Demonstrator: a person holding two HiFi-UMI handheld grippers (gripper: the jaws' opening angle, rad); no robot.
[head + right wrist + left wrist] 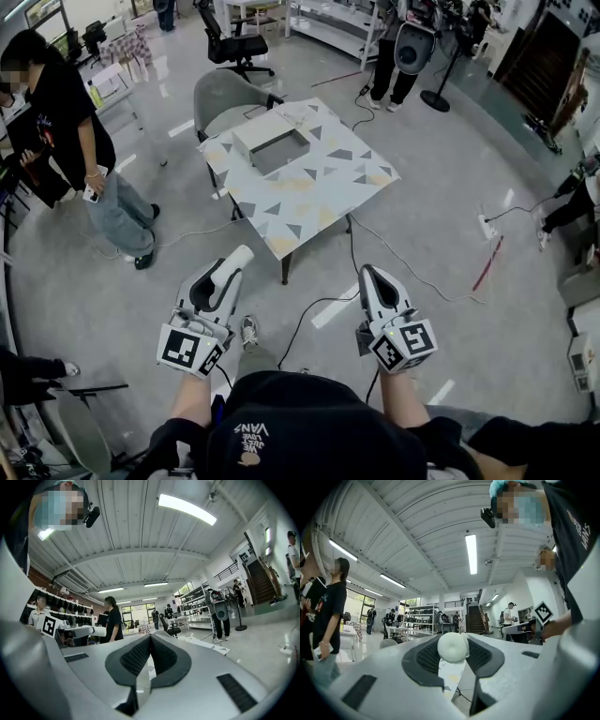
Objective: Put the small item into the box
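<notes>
Small item (452, 647), a white puffy ball, sits pinched at the tip of your left tongs (236, 262), probably gripped for carrying. Your right tongs (150, 640) are closed together on nothing, apparently idle. Your cap (281, 422) print looks like "VANS". Farther ahead, well apart, the open box (264, 131) waits on the triangle-patterned bench (319, 202).

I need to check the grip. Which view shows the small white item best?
The left gripper view: the white item fills the middle, pinched between the left gripper's fingers. The head view shows it small; the right gripper view, far off.
</notes>
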